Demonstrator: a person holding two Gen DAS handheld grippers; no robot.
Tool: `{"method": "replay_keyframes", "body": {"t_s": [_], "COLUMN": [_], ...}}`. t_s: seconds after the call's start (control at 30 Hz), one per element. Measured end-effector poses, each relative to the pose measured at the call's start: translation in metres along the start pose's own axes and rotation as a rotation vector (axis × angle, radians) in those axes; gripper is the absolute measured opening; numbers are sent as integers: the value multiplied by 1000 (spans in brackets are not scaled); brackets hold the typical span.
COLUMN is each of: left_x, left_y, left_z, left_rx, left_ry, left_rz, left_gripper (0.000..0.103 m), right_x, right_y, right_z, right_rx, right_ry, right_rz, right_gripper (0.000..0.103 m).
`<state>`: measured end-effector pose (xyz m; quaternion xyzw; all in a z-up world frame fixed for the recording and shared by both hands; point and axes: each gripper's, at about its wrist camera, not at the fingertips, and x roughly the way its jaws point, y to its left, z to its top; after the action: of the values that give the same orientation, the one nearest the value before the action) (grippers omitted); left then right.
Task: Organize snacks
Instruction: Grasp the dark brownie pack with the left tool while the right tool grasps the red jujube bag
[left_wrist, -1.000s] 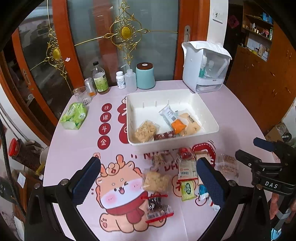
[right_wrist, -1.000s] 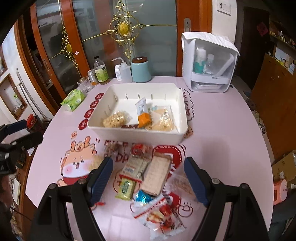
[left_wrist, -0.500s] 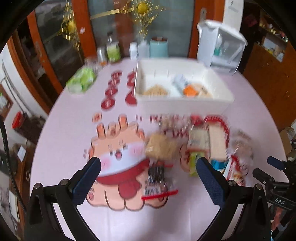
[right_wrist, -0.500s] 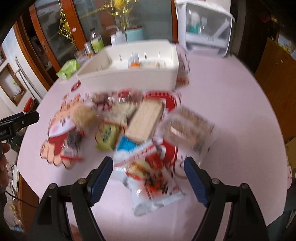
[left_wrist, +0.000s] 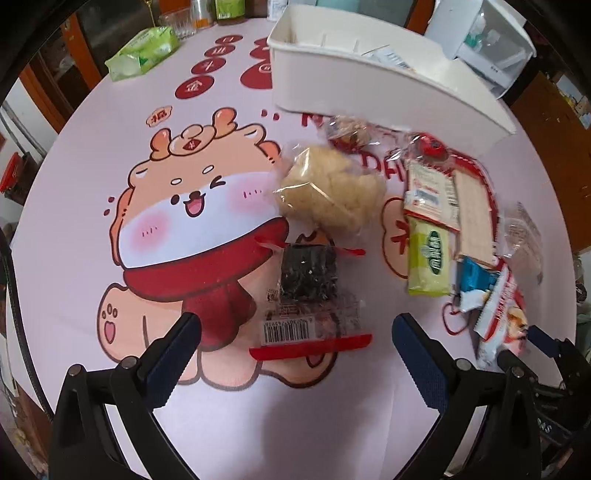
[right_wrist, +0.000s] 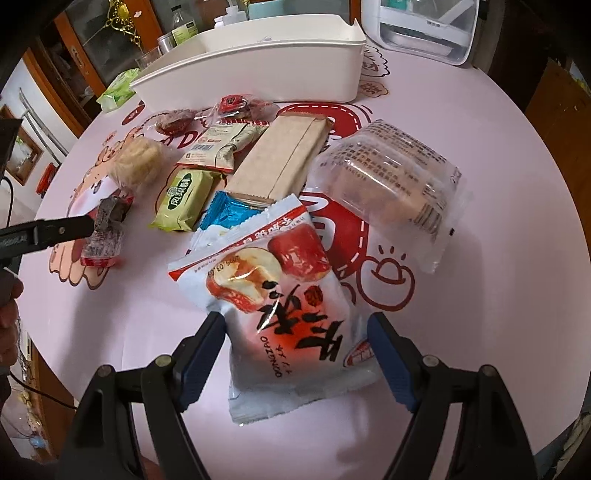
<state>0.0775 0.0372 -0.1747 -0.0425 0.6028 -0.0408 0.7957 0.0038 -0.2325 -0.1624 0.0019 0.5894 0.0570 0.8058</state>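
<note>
Left gripper (left_wrist: 295, 345): I read jaws apart, low over the counter (left_wrist: 92, 155), straddling the near end of the dark snack (left_wrist: 308, 280). Puffed snack (left_wrist: 328, 192) lies just beyond; bin (left_wrist: 369, 85) farther back.

Right view: right gripper (right_wrist: 295, 350) jaws apart, either side of the jujube bag (right_wrist: 280, 295), not touching it that I can see. Clear pack (right_wrist: 391, 184) and cracker bar (right_wrist: 284, 155) lie beyond.

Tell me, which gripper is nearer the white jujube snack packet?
Right. The right gripper straddles the jujube packet, jaws open. The left gripper sits over the dark snack packet, farther left.
</note>
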Motion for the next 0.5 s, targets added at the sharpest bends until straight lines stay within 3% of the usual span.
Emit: {"method": "replay_keyframes", "body": {"t_s": [0.1,0.27,0.37,0.5], "left_x": [12,31,36,37], "left_y": [0,2,3,-3], "left_z": [5,12,14,18], "left_rx": [-17,-46,-68,-49], "left_ry": [8,36,33,26], "left_rz": [3,6,-18,-7], "left_gripper": [101,84,80,73], "right_x": [3,9,12,16], "right_y": [5,12,13,7], "right_z": [2,5,5,7], "right_rx": [-20,-44,-50,0], "right_ry": [2,1,3,16], "right_rz": [-7,-19,-30,12], "right_gripper": [80,80,80,80]}}
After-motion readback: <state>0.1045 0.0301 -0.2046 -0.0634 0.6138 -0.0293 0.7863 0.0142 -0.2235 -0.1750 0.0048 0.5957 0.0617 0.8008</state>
